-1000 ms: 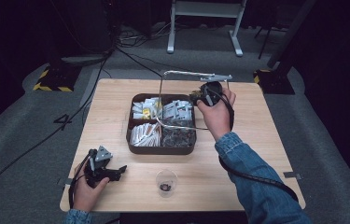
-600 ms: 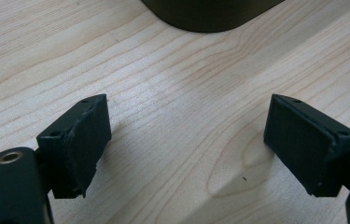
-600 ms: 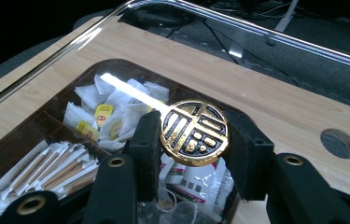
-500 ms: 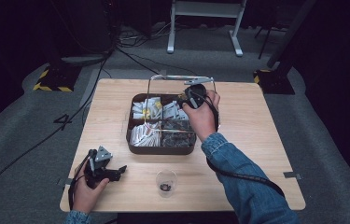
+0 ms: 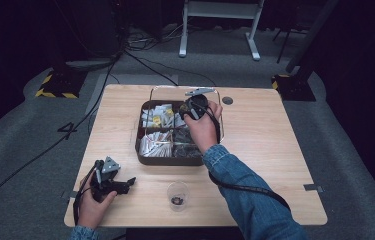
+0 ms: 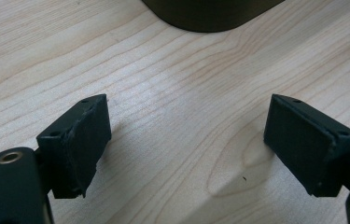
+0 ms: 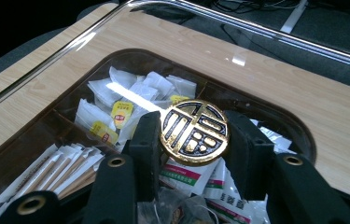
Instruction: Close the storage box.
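Right gripper (image 7: 195,135) pinches the clear lid's gold knob (image 7: 195,132), with the compartment tray (image 7: 298,135) directly below it. Left gripper (image 6: 186,140) rests spread over bare table (image 6: 172,84).

The right gripper (image 5: 195,106), its jaws clamped on the round gold knob (image 7: 194,132) of a clear lid (image 5: 161,90), is carrying that lid from the table's right side toward the left and lowering it over the brown box (image 5: 167,159).
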### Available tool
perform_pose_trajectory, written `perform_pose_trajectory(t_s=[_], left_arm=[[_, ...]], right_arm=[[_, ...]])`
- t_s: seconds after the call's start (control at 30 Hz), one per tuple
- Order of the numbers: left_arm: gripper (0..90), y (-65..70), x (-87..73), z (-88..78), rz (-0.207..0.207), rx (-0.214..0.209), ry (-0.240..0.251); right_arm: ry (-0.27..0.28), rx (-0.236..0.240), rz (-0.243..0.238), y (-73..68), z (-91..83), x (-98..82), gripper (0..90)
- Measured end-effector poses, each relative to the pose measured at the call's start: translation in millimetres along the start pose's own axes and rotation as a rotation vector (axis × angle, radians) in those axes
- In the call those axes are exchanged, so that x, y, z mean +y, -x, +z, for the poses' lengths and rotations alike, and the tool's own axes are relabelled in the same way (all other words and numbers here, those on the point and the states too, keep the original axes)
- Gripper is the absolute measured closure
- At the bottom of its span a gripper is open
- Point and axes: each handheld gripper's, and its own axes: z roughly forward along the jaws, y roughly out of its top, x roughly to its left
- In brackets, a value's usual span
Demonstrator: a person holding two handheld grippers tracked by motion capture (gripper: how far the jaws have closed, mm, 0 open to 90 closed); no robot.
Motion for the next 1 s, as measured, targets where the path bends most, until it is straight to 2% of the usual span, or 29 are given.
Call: perform_pose_trajectory(t_s=[0.5, 1.0], left_arm=[[15.3, -0.1, 0.0, 0.2, 0.002, 0.000, 0.002], [15.2, -0.1, 0.1, -0.1, 0.002, 0.000, -0.001]], right_arm=[[-0.033, 0.008, -0.017, -19.5, 29.5, -16.7, 58.7], [-0.056, -0.002, -0.028, -31.8, 46.8, -28.9, 58.7]])
